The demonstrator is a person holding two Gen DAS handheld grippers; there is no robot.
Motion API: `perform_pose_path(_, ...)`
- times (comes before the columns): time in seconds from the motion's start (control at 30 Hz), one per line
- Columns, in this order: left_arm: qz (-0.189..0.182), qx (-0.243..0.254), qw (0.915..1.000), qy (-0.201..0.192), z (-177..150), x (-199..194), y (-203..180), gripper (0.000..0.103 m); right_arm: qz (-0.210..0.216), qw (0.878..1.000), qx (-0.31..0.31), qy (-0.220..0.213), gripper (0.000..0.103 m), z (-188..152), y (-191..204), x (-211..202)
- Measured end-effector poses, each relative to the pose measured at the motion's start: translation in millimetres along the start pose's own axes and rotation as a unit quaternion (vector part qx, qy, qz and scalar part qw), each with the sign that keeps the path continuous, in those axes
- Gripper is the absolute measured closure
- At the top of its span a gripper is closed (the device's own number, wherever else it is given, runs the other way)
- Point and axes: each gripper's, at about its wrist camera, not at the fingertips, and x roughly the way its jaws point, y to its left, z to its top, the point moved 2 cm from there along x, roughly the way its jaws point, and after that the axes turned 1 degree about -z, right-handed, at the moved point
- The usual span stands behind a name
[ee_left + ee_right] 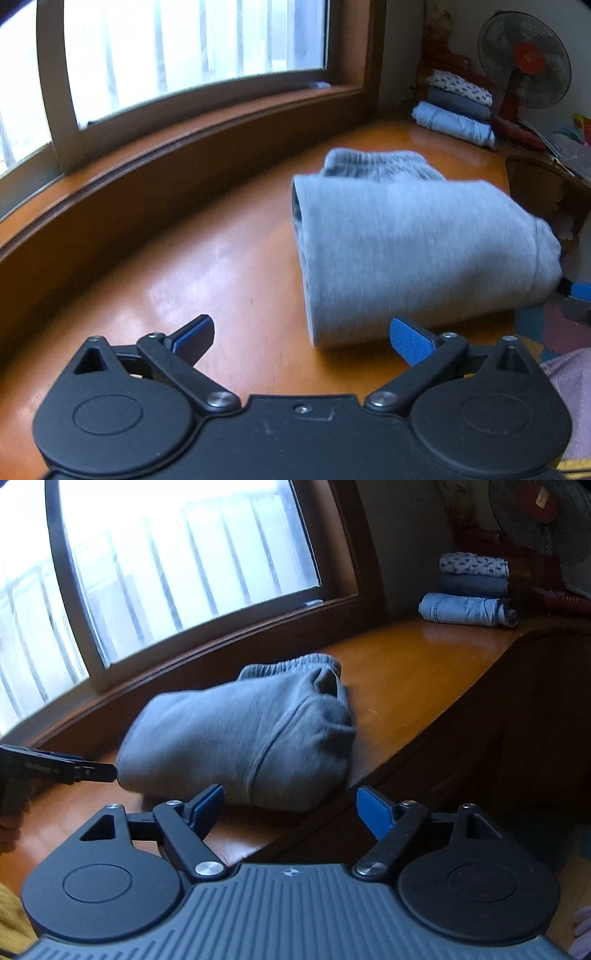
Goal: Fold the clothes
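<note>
1. The tabotop's bare wood is wrong: the tabletop carries my work beneath the window.
2. The folded grey sweatpants lie at its near edge, compact, ready for stacking.
3. The folded stack waits in the far corner.
4. My left jaws and right jaws stand open, gripping nothing.

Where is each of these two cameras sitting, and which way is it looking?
Left wrist: rides on the left tongs, open, facing the folded grey garment on the wooden ledge; the right tongs' tip peeks in at right.
Right wrist: rides on the right tongs, open, facing the same garment from its other end.
Shared: garment, window, stack of folded clothes, fan.
</note>
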Motion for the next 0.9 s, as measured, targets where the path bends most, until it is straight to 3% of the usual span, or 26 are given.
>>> perform_pose_path(0.23,-0.015,0.018,0.9997,-0.003,-2.2,0.7,-3.5,0.001,-0.027,1.0,0.009,0.004,0.02,-2.4,2.9,15.4)
perform_pose_path(0.5,-0.051,0.051,0.9974,-0.004,-3.3,18.1,-9.2,0.001,-0.011,0.999,-0.033,0.009,0.02,-3.3,9.0,21.6)
perform_pose_path(0.63,-0.073,0.035,0.9967,0.008,-5.4,28.4,-6.7,0.001,-0.009,0.996,-0.086,0.012,0.02,-4.6,16.9,25.8)
perform_pose_path(0.9,-0.096,0.044,0.9944,0.007,-3.7,46.2,-2.4,0.001,-0.013,0.997,-0.078,0.019,0.02,-7.8,11.0,35.1)
